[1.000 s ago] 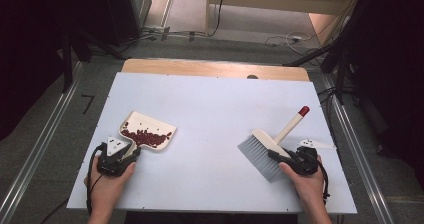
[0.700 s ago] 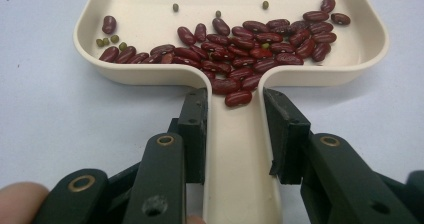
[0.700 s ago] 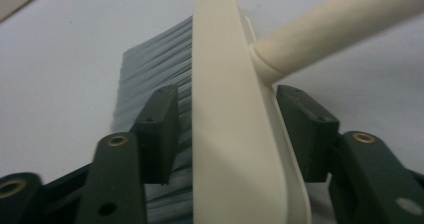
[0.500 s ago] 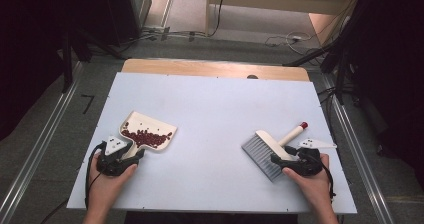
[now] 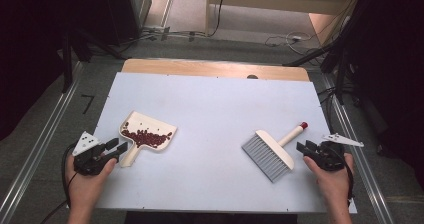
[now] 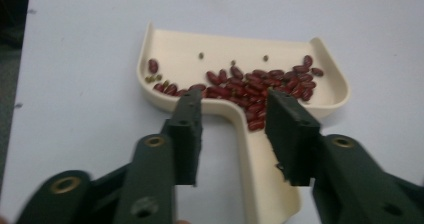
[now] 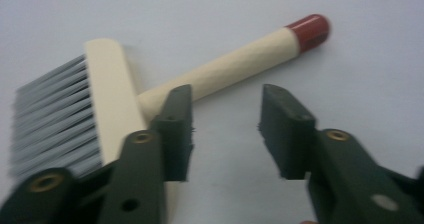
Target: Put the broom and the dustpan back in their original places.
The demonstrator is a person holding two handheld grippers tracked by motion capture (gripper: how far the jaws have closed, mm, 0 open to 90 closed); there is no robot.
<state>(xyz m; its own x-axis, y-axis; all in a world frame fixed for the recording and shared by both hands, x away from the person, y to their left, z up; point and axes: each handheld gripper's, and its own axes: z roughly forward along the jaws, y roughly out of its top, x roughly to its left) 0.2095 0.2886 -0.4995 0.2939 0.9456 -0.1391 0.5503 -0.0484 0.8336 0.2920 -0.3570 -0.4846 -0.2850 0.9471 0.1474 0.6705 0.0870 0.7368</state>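
We've let go: left gripper (image 5: 112, 149) released beside the dustpan (image 5: 148, 136) at lower left, right gripper (image 5: 308, 149) released beside the brush (image 5: 272, 151) at lower right. Pale table (image 5: 215, 104) wide open between, dark floor (image 5: 45, 134) around.

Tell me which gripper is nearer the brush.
Right. The right gripper sits just beside the brush handle, fingers open; the left gripper is across the table at the dustpan.

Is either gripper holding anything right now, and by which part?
Nothing is held. The left gripper straddles the dustpan handle untouched; the right gripper is off the brush.
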